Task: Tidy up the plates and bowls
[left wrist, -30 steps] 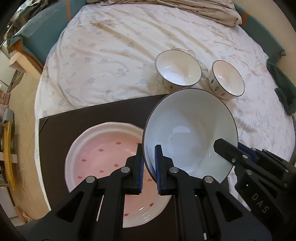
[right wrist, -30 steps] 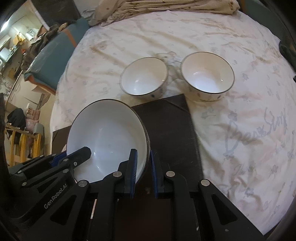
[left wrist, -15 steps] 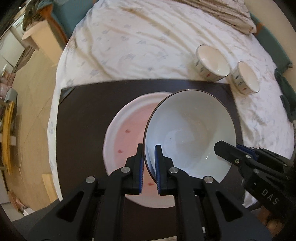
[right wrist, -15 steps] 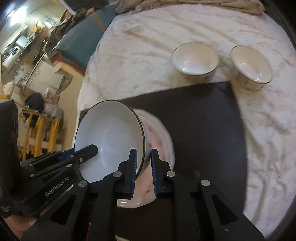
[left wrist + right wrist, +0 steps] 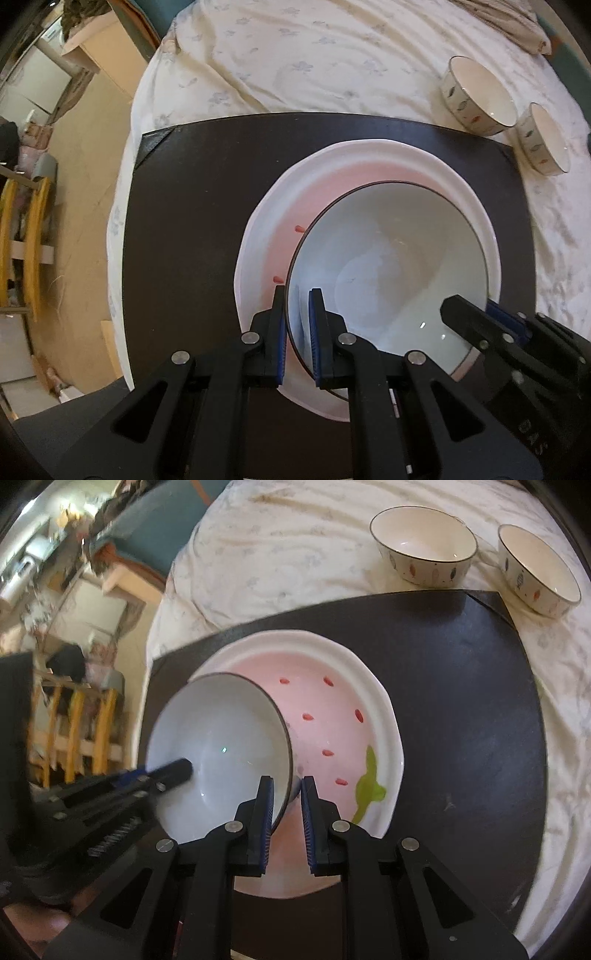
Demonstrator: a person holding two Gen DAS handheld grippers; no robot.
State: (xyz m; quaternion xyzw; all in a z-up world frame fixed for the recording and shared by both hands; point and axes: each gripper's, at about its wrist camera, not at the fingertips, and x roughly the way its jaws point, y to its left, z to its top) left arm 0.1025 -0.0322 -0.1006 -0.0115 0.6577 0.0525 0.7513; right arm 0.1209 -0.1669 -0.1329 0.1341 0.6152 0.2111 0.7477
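Left wrist view: the left gripper (image 5: 296, 328) clamps the white bowl's (image 5: 388, 273) rim over the pink plate (image 5: 332, 177); contact seems unsettled. Right wrist view: the right gripper (image 5: 286, 812) pinches the opposite rim. Two small bowls (image 5: 424, 542) remain unstacked.

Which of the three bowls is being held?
The large plain white bowl, clamped at its rim above the pink plate; the two small patterned bowls sit untouched.

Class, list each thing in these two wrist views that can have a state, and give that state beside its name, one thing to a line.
large white bowl: empty, gripped at opposite rim edges, over the pink plate
left gripper: shut on the bowl's rim
right gripper: shut on the bowl's rim
pink plate: empty, lying on the dark mat
two small bowls: upright, empty, side by side on the cloth
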